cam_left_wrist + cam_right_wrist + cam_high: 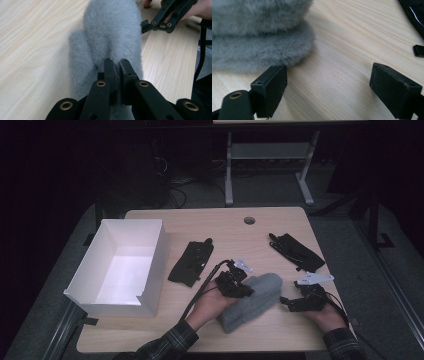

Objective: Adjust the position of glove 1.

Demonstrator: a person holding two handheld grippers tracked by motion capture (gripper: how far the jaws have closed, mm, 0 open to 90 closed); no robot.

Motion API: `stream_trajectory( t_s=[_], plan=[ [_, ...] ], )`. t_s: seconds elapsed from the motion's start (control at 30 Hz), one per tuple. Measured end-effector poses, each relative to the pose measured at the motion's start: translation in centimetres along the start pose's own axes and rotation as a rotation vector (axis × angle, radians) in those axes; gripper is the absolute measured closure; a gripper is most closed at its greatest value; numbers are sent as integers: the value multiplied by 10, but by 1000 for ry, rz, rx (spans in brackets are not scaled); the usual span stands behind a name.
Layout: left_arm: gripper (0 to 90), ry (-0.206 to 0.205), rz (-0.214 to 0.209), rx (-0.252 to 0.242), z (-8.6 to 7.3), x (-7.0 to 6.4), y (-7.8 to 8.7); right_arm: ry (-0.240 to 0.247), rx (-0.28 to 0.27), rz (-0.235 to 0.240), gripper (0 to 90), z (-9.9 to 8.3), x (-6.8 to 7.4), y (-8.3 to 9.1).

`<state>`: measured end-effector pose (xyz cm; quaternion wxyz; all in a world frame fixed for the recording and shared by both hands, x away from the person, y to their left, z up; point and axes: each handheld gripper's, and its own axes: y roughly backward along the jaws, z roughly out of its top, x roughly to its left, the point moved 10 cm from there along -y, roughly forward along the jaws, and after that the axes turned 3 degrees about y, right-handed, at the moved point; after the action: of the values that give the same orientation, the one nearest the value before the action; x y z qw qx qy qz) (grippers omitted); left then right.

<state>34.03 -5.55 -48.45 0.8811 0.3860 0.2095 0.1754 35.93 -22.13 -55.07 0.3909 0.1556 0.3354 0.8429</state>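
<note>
Left hand-held gripper point(116, 62) pinches the grey furry mitten point(251, 300) to lift it; right hand-held gripper point(328, 82), jaws wide and empty, waits beside it on the table point(220, 227).

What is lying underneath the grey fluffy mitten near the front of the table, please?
The grey mitten rests directly on the wooden table; bare wood shows all around it. The left gripper is clamped on its fur. Whatever lies beneath its middle is covered.

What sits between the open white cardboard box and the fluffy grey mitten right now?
In the high view, one flat black glove lies on the table between the white cardboard box and the fluffy grey mitten, beside the left gripper.
</note>
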Motion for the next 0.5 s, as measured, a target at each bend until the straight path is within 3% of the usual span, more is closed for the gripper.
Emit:
stream_trajectory(
  t_s=[0.27,0.37,0.5],
  plan=[
    [851,-1,-4,7,-3,-2,-4,0,0,0,142,0,0,0],
    [852,-23,6,33,-12,-1,-14,2,0,0,142,0,0,0],
    [834,-32,7,20,-12,-1,-14,2,0,0,143,0,0,0]
  ],
)
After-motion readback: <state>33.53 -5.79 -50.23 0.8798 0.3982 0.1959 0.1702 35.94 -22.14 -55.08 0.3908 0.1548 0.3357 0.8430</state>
